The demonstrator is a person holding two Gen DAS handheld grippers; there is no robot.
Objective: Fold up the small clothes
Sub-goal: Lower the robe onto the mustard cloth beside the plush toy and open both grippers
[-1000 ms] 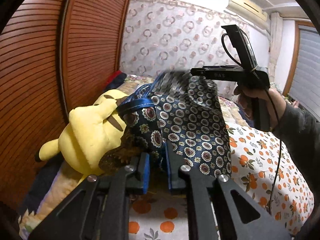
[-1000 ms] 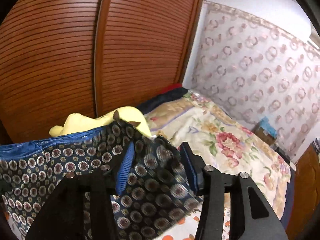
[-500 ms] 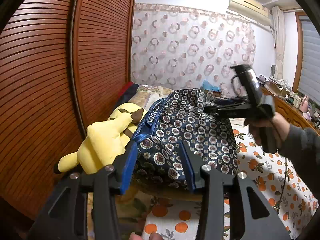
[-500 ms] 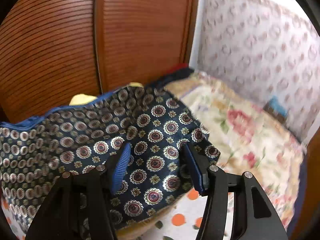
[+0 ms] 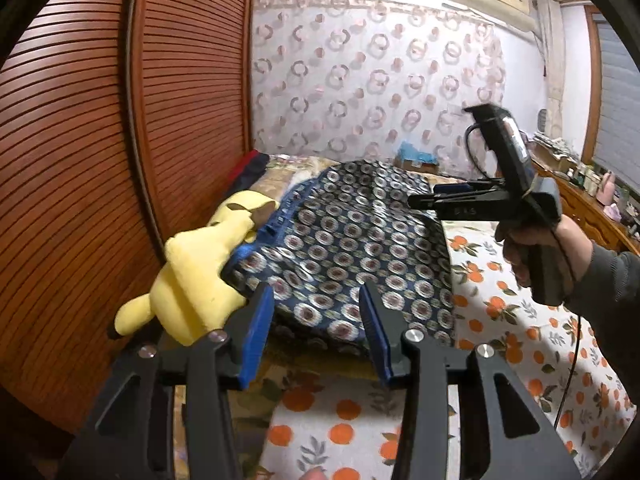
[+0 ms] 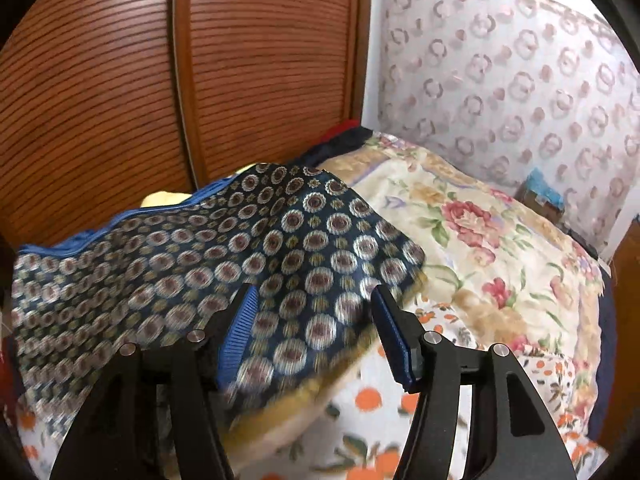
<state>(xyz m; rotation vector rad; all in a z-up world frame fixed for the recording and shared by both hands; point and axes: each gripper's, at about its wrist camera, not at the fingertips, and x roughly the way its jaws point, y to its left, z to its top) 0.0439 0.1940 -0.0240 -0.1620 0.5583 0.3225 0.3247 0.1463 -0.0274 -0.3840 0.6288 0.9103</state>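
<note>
Release step: garment lies on the bed, centre frame; left tool open, right tool opening, both empty. Next: regrip an edge.

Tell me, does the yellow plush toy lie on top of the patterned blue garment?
No, the yellow plush toy lies beside the patterned blue garment, against the wooden slatted door.

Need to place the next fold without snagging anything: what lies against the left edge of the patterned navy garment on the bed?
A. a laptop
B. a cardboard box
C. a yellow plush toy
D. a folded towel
C: in the left wrist view a yellow plush toy lies against the blue-trimmed left edge of the patterned navy garment.
</note>
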